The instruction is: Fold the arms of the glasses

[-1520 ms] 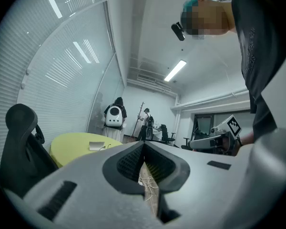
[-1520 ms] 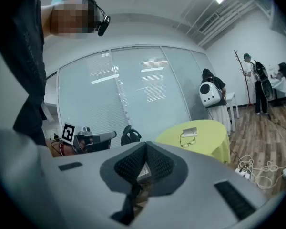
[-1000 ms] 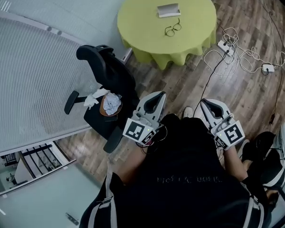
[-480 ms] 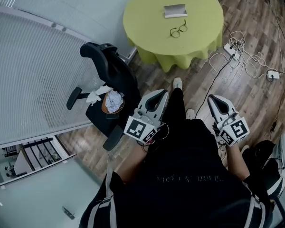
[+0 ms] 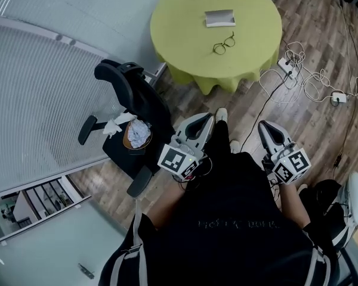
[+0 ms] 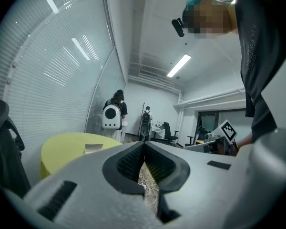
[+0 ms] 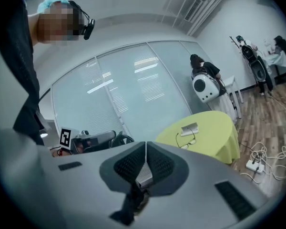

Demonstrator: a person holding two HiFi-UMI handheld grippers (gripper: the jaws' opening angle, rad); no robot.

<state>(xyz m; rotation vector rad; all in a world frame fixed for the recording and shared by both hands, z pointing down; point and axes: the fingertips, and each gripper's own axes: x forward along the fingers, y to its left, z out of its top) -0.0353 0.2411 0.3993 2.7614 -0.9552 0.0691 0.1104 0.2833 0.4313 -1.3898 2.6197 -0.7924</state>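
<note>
The glasses (image 5: 224, 43) lie with arms spread on a round table with a yellow-green cloth (image 5: 185, 34), far ahead of me; they also show small in the right gripper view (image 7: 189, 140). My left gripper (image 5: 206, 119) and right gripper (image 5: 264, 126) are held close to my body, well short of the table. Both are shut with nothing between the jaws, as the left gripper view (image 6: 144, 146) and right gripper view (image 7: 146, 147) confirm.
A small grey case (image 5: 219, 18) lies on the table beyond the glasses. A black office chair (image 5: 131, 106) holding a bowl and cloth stands at my left. Cables and a power strip (image 5: 286, 65) trail over the wooden floor at right. A glass wall with blinds runs along the left.
I have walked a little nearer the table; one foot has stepped forward between the grippers. Both grippers stayed shut and shifted slightly with my body.
</note>
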